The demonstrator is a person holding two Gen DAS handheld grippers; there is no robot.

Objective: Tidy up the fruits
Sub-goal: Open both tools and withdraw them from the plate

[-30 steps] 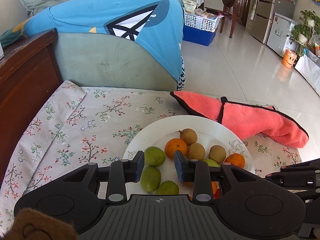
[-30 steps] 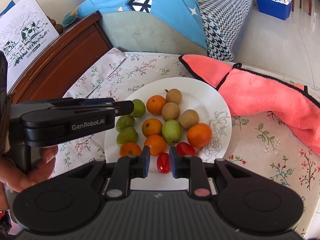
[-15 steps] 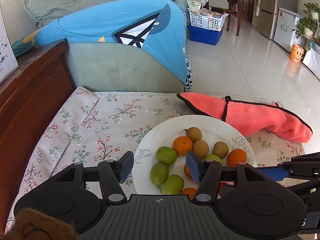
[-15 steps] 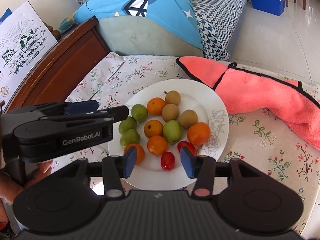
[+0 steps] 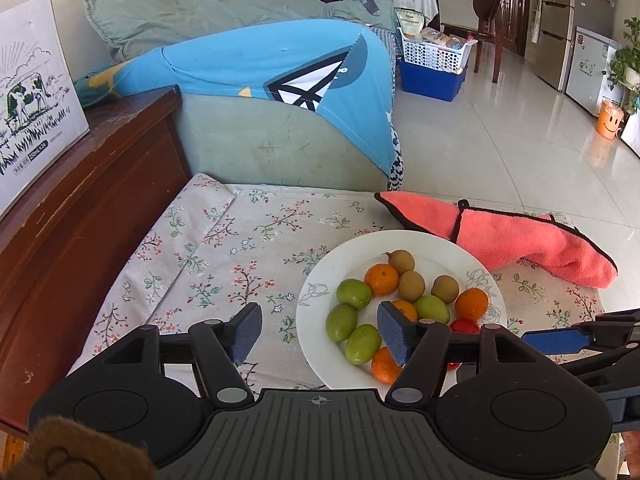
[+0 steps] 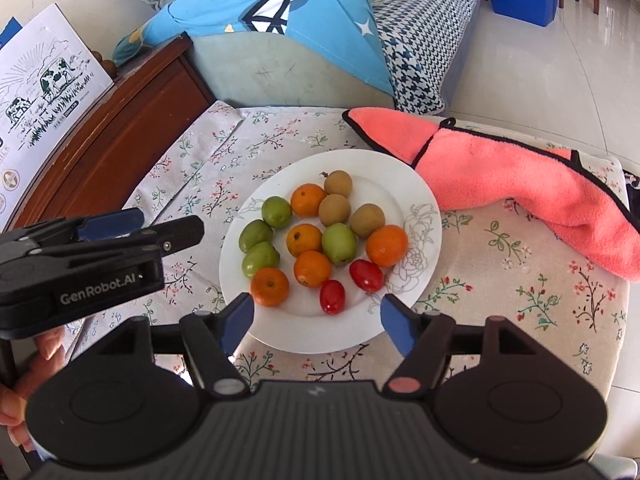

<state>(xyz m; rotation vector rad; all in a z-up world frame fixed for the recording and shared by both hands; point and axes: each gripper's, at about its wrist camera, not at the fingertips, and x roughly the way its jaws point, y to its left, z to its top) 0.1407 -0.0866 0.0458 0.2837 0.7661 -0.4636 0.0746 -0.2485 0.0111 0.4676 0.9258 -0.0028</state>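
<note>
A white plate [image 6: 424, 236] [image 5: 436, 246] on the flowered tablecloth carries sorted fruit: several oranges [image 6: 307, 199], several green fruits [image 6: 276, 211], three brown ones [image 6: 338, 184] and two red tomatoes [image 6: 332, 296]. My right gripper [image 6: 316, 320] hovers above the plate's near rim, its jaws opening, nothing between them. My left gripper [image 5: 320, 330] hangs over the plate's left edge, jaws also opening and empty. In the right wrist view the left gripper [image 6: 132, 224] shows at the left, a hand [image 6: 36, 364] holding it.
A pink cloth [image 6: 520, 184] [image 5: 520, 240] lies beyond the plate to the right. A dark wooden cabinet [image 5: 72, 232] with a printed carton [image 5: 28, 92] borders the table's left side. A sofa with a blue garment [image 5: 260, 64] stands behind.
Both grippers went from nearly shut to wide apart. The left one pulled back and up, leftward off the fruit. The right one stayed over the near rim.
</note>
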